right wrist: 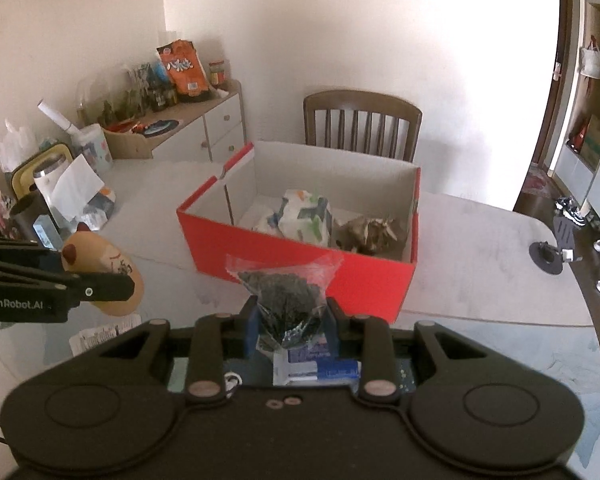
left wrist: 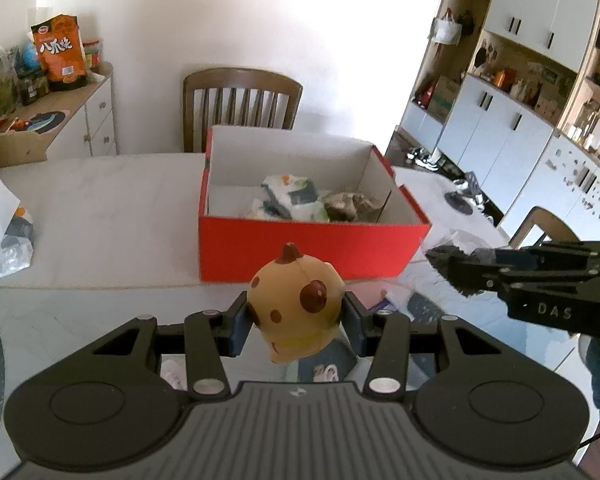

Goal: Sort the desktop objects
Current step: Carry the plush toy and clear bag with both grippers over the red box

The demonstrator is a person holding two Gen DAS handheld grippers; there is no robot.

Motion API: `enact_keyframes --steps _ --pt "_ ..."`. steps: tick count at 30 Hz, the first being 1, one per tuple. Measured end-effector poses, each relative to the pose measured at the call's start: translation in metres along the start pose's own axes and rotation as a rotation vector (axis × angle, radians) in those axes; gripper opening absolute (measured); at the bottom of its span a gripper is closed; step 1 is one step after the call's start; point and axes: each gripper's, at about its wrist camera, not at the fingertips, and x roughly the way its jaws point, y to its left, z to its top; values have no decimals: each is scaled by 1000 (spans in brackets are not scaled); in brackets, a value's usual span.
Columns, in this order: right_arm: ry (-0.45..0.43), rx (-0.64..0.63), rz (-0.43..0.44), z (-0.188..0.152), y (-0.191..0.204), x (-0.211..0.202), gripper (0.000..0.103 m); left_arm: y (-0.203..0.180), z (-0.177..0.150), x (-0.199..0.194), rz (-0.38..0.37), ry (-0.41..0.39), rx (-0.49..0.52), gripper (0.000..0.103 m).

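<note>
My left gripper [left wrist: 296, 322] is shut on a tan toy with brown spots [left wrist: 296, 300], held above the table in front of the red box [left wrist: 300, 246]. From the right wrist view the same toy [right wrist: 108, 272] shows at the left edge, in that gripper [right wrist: 100, 286]. My right gripper [right wrist: 292, 326] is shut on a clear bag of dark bits [right wrist: 290, 300], also in the air before the red box [right wrist: 300, 264]; the left wrist view shows it [left wrist: 456, 268] at the right. The box holds a white patterned packet [right wrist: 300, 216] and a brownish bundle [right wrist: 368, 232].
A wooden chair [left wrist: 242, 104] stands behind the table. Bags and papers [left wrist: 0, 224] lie at the table's left edge, and cups and clutter [right wrist: 48, 196] crowd that side. A blue and white packet [right wrist: 316, 364] lies below my right gripper. A cabinet with snacks [right wrist: 184, 92] lines the wall.
</note>
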Motion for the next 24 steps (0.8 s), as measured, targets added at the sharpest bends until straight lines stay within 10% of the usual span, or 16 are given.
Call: enact_keyframes --steps 24 --pt "-72 -4 0 43 -7 2 32 -7 55 15 -17 -55 -17 46"
